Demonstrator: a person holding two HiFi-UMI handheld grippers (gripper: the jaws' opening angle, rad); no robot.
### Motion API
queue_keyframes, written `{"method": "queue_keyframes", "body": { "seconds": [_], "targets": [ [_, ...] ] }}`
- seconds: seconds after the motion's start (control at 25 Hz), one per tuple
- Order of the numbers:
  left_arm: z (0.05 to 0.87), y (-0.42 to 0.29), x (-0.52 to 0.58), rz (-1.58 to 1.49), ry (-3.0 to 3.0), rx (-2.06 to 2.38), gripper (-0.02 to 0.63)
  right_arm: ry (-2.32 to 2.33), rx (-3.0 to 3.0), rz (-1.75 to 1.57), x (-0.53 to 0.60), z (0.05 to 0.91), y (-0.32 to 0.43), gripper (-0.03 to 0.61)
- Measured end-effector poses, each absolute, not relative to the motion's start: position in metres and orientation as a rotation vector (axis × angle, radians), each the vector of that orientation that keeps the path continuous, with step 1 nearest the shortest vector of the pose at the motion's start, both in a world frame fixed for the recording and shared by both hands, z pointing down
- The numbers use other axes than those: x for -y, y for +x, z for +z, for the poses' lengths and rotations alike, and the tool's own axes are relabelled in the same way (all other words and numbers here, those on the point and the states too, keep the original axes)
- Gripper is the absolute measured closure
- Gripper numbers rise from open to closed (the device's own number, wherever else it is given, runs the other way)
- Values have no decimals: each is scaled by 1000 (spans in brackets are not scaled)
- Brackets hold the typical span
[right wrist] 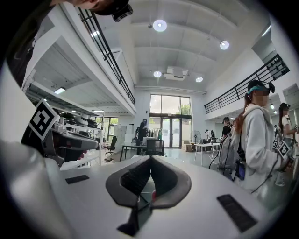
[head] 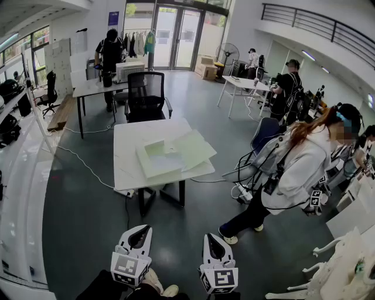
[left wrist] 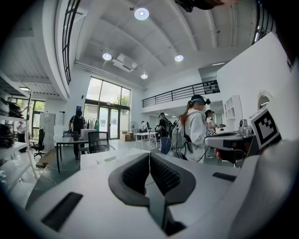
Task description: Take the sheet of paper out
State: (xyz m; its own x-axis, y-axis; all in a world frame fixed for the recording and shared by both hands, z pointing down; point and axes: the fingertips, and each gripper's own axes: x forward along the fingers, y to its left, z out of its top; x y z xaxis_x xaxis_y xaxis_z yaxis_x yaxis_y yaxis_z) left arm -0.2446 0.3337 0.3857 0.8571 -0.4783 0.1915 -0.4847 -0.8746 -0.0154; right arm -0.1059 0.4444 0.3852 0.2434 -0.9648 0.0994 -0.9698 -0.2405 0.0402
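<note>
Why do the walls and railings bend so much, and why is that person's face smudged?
Head view: the wide lens bows the shelving at the edge; the smudge on the person in the white hoodie was added afterwards. Left gripper view: the railing curves and the ceiling lamp glares. Right gripper view: black corners ring the picture.
</note>
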Motion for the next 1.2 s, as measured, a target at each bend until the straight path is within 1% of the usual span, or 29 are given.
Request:
{"method": "queue_keyframes", "body": {
  "seconds": [0.76,0.96,1.2],
  "targets": [
    [385,-229,-348,285,3006,781,589,2392,1907,122,-454,387,-95,561],
    [395,-203,-330,296,2994,777,589,2404,1904,149,-439,398,-69,561],
    [399,-148,-281,294,3009,726,589,2416,1882,138,-392,403,-23,561]
  ]
}}
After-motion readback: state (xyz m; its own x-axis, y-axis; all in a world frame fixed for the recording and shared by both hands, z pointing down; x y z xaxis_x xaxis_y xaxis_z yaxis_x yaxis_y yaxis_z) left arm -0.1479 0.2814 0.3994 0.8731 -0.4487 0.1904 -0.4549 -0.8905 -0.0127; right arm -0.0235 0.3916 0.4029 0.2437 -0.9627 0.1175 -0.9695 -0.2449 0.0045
